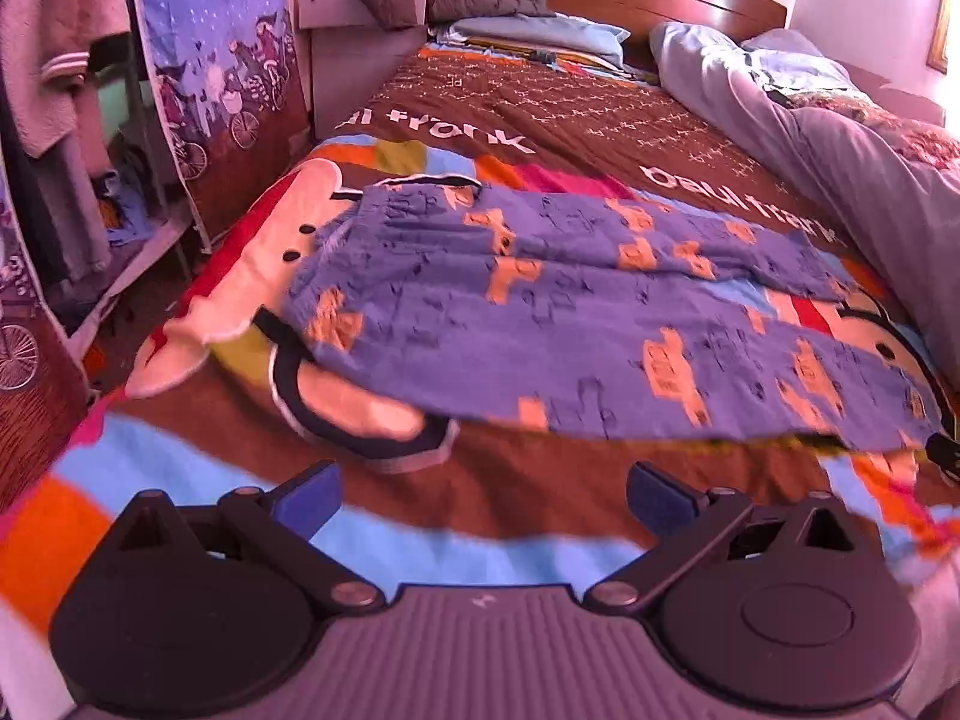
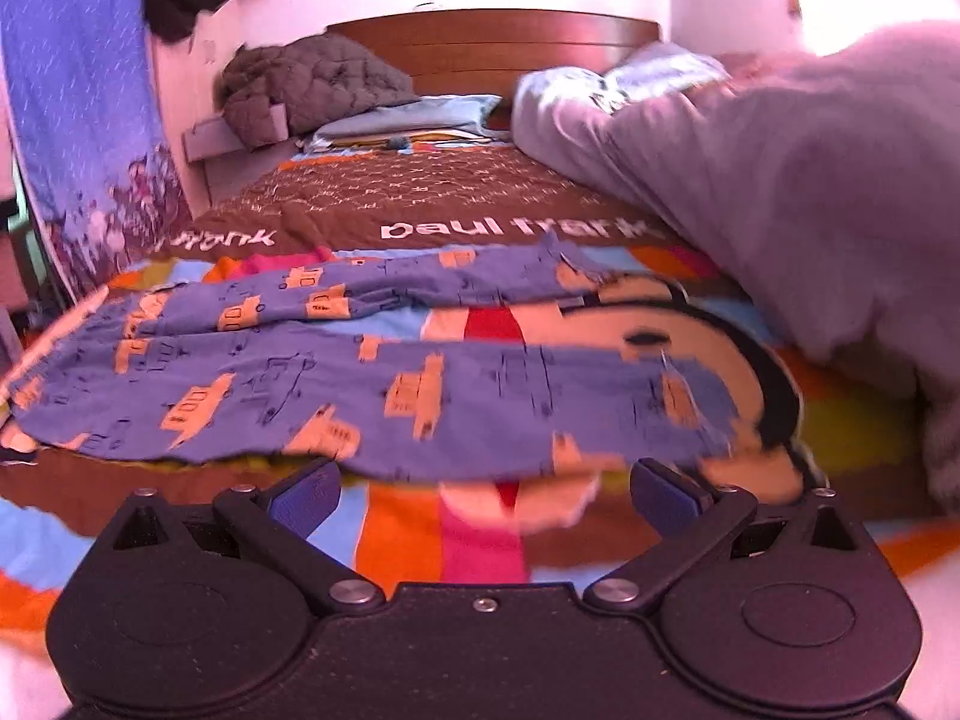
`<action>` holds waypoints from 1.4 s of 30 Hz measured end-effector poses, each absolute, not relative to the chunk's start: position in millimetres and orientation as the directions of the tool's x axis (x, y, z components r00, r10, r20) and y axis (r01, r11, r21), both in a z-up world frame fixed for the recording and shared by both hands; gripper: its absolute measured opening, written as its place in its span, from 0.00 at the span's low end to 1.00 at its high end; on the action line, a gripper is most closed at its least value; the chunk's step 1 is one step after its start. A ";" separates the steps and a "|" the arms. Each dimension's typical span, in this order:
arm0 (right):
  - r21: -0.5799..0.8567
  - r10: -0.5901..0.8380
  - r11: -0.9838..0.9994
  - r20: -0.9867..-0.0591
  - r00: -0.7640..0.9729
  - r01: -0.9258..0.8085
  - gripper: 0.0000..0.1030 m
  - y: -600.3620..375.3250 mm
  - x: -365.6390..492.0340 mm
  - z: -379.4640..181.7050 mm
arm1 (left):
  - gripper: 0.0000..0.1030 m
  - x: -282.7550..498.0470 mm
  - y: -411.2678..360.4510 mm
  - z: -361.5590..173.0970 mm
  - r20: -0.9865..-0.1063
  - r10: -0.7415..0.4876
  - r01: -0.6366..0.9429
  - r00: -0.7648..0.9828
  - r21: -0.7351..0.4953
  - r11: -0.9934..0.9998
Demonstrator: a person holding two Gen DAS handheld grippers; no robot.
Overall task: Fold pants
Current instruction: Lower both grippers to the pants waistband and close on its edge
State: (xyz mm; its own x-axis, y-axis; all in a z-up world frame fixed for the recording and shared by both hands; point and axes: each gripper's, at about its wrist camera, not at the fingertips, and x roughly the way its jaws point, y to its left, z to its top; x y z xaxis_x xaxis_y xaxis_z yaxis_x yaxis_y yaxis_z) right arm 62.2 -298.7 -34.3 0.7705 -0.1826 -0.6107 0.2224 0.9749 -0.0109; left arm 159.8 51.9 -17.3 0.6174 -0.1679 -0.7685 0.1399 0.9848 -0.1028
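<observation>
Bedspread [image 1: 492,480] under flat blue pants [image 1: 600,312]

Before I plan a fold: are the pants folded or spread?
Spread: the pants lie flat on the bedspread, both legs apart.

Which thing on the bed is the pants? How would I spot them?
Find the big bed with the brown and rainbow cartoon bedspread. Spread flat across its near end lie the pants: purple-blue cloth with orange vehicle prints. The lumpy plain pale duvet to their right has no prints.
</observation>
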 end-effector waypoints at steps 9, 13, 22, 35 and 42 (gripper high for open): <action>-0.152 -0.037 0.985 -0.633 0.773 -0.077 0.99 -289.8 189.8 -14.0 | 1.00 276.5 56.7 16.7 -0.766 -0.216 0.293 0.605 -0.038 0.955; -0.125 0.108 0.958 -0.676 0.729 -0.257 0.99 -273.2 240.4 -8.2 | 1.00 328.6 45.4 22.0 -0.752 -0.183 0.338 0.633 0.056 0.939; -0.040 0.313 0.903 -0.620 0.719 -0.428 0.99 -274.9 360.1 -19.3 | 0.99 451.8 43.4 -25.3 -0.845 -0.092 0.445 0.526 0.182 0.877; 0.018 0.259 0.925 -0.759 0.597 -0.379 0.74 -285.3 479.0 -54.7 | 0.79 510.6 73.6 -43.5 -0.902 -0.215 0.450 0.374 -0.026 0.893; 0.039 0.353 0.871 -0.742 0.570 -0.489 0.74 -265.9 485.0 -68.7 | 0.69 515.6 71.6 -57.6 -0.925 -0.223 0.487 0.306 -0.049 0.872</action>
